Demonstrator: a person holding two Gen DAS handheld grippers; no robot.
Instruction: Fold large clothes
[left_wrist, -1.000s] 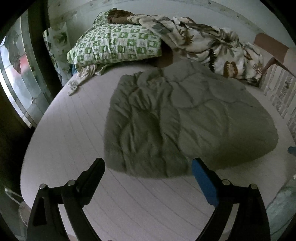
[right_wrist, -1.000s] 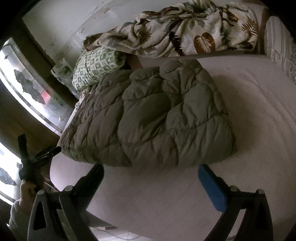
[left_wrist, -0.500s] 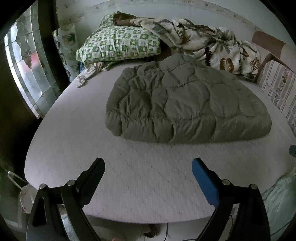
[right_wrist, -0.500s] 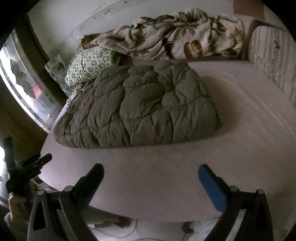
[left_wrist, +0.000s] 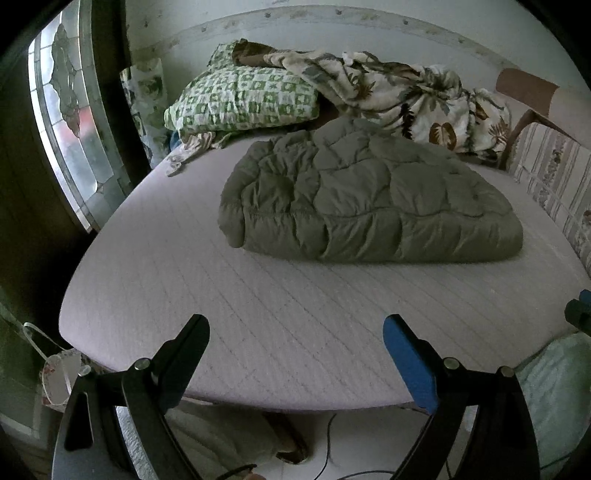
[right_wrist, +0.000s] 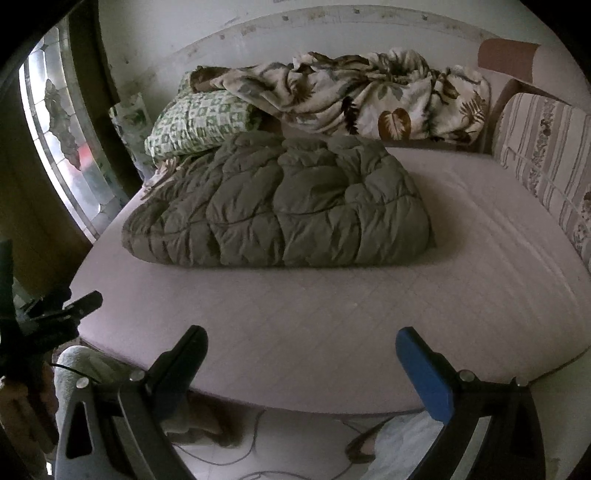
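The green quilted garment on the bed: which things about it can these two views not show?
- Green quilted garment: its far edge, both views, hidden behind its own bulk.
- Its type and any sleeves, zip or hood: tucked inside the folded bundle.
- Its left end: right wrist view, dim light hides detail.
- Leaf-print blanket: it may touch the garment; cannot tell.

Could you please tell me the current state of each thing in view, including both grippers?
Quilt: folded into a thick bundle, lying flat on the mattress.
Mattress: mostly bare around the quilt.
Pillow: lying at the far end, partly under the blanket.
Blanket: crumpled in a heap, unfolded.
Left gripper: jaws open, empty.
Right gripper: jaws open, empty.
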